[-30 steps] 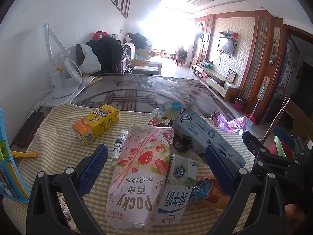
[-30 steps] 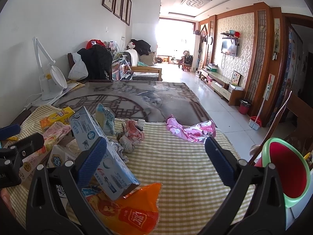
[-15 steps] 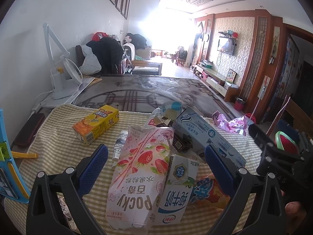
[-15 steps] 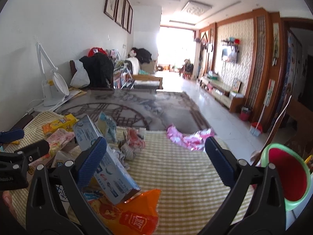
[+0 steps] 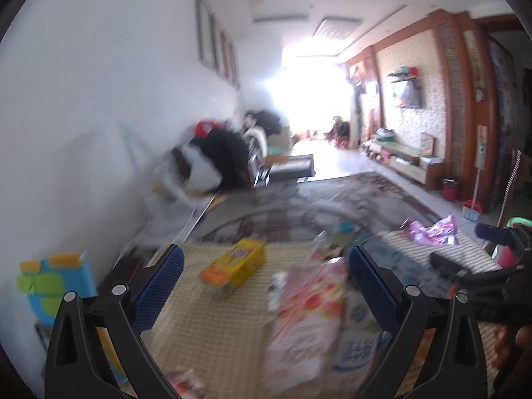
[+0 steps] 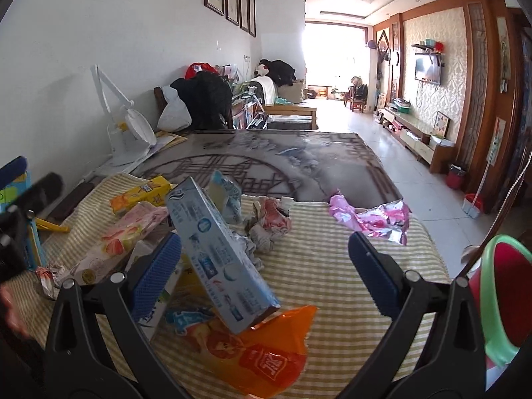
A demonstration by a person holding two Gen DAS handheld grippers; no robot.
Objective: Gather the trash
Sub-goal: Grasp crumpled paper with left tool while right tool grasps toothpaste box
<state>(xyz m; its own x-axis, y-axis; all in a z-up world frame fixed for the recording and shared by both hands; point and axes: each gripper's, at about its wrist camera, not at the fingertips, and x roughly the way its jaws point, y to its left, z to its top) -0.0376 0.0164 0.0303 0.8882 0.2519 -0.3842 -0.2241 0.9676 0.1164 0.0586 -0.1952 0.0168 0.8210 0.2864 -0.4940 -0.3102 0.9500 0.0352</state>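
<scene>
Trash lies on a yellow checked cloth (image 6: pixel 332 282). My left gripper (image 5: pixel 266 286) is open and empty above a yellow drink carton (image 5: pixel 234 267) and a pink Pocky box (image 5: pixel 306 316); this view is blurred. My right gripper (image 6: pixel 264 266) is open and empty over a long blue-white box (image 6: pixel 219 252) and an orange wrapper (image 6: pixel 262 355). A crumpled wrapper (image 6: pixel 269 224) and a pink foil wrapper (image 6: pixel 375 221) lie farther off. The green-rimmed red bin (image 6: pixel 508 299) stands at the right.
A white desk lamp (image 6: pixel 129 129) stands at the left by the wall. A blue and green toy (image 5: pixel 53 286) sits at the table's left edge. The dark patterned tabletop (image 6: pixel 282 163) stretches beyond the cloth. The right gripper's arm (image 5: pixel 482 276) shows at the right.
My left gripper has swung left and tilted up fast, blurring its view; the Pocky box is now under its right finger. My right gripper has dropped slightly toward the trash.
</scene>
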